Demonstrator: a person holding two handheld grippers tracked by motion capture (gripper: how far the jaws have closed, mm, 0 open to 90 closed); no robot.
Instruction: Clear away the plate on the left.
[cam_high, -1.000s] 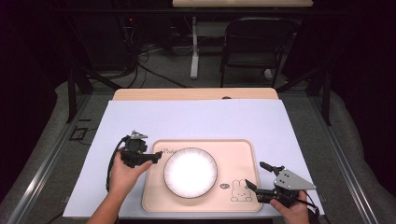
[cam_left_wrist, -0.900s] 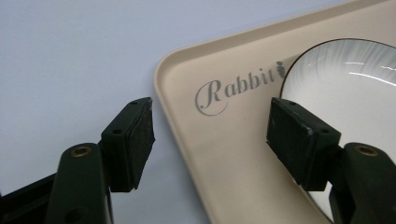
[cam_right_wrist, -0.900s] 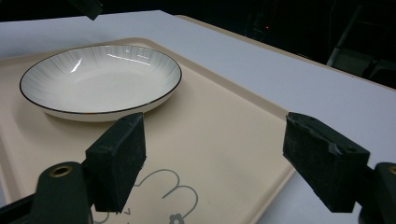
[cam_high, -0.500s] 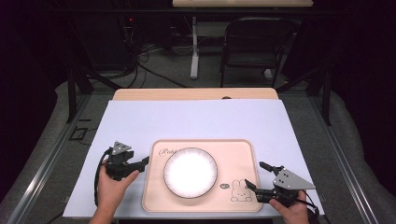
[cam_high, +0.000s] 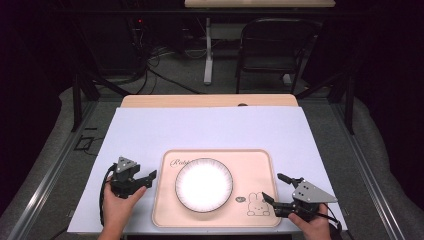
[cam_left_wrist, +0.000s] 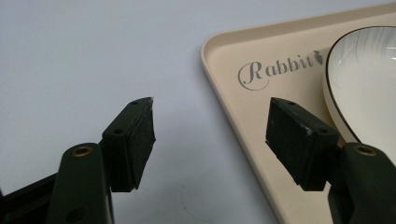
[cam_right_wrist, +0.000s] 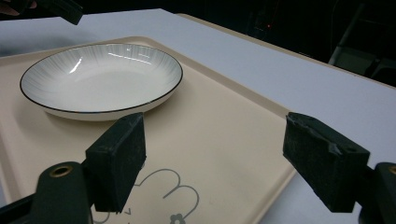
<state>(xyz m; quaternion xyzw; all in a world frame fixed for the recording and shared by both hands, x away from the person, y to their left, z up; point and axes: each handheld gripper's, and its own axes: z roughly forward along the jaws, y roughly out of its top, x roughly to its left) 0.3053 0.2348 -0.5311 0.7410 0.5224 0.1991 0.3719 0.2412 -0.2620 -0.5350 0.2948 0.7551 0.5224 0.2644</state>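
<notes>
partly cut off: plate (cam_left_wrist: 369, 79), l tongs (cam_left_wrist: 210, 135) view

The plate (cam_right_wrist: 100, 77) looks like glazed ceramic, glossy, with bright glints, fine grey streaks near a thin dark rim. The tray (cam_right_wrist: 224, 135) is smooth beige plastic with a soft sheen and printed grey lettering. The bench (cam_high: 210, 130) wears a matt pale sheet. Each claw (cam_left_wrist: 212, 140) (cam_right_wrist: 229, 163) has dull black plastic arms and rough, scuffed rubbery pads (cam_left_wrist: 299, 135).
</notes>
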